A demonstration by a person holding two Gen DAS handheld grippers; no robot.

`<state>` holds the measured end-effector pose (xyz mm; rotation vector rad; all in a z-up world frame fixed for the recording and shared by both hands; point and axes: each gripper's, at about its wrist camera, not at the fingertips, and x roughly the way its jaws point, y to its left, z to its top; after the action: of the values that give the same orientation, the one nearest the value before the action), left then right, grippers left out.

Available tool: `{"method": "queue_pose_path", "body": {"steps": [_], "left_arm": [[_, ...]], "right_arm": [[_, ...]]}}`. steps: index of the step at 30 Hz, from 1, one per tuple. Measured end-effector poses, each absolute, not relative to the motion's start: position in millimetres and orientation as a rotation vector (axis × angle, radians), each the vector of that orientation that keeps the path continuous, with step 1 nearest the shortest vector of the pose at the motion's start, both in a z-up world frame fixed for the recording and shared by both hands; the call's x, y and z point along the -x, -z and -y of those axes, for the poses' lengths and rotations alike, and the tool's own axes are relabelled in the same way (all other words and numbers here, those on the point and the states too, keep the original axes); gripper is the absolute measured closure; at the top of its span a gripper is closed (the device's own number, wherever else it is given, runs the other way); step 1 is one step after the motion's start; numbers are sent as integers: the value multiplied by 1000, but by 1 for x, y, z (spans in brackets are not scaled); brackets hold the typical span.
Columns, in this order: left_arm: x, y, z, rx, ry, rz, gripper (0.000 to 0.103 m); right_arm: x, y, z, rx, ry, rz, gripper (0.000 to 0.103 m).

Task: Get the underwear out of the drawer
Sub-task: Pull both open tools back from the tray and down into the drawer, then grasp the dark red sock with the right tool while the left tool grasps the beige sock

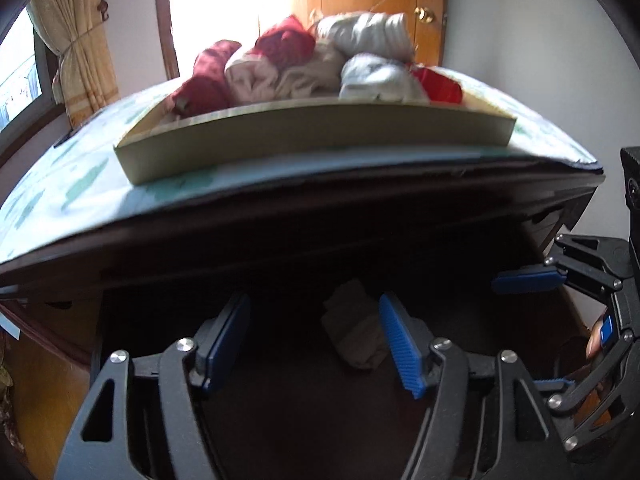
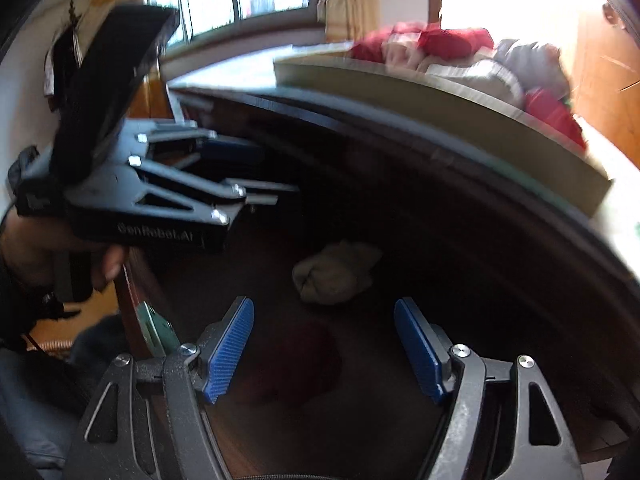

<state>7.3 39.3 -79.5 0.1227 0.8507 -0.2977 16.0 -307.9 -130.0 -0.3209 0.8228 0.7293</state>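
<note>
A rolled beige piece of underwear [image 1: 352, 336] lies on the dark floor of the open drawer [image 1: 280, 412]. My left gripper [image 1: 314, 340] hovers over it, open, with the roll just ahead of its right finger [image 1: 400, 348] and nothing pressed between the pads. The right gripper [image 1: 532, 332] comes in from the right edge. In the right wrist view the beige underwear [image 2: 336, 272] lies ahead of my open right gripper [image 2: 324, 344]. A dark red piece [image 2: 304, 360] shows dimly between its fingers, below them. The left gripper [image 2: 256, 172] is at the left.
On the dresser top [image 1: 60, 200], covered with a green-patterned sheet, stands a shallow beige box [image 1: 320, 132] heaped with red, white and grey rolled clothes [image 1: 304, 64]. The dresser's dark front edge [image 1: 320, 216] overhangs the drawer. A window, curtains and a wooden door are behind.
</note>
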Motion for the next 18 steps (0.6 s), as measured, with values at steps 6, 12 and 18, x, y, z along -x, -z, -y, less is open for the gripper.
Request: {"method": "queue_pose_path", "body": {"steps": [6, 12, 18], "left_arm": [[-15, 88, -38, -141, 314, -920, 28], [-23, 100, -35, -135, 365, -1016, 28], [-30, 106, -36, -132, 382, -1062, 28]], "right_arm": [[-32, 145, 296, 390, -729, -959, 28], [-40, 165, 282, 434, -773, -1107, 28], [-44, 179, 274, 465, -802, -1204, 29]]}}
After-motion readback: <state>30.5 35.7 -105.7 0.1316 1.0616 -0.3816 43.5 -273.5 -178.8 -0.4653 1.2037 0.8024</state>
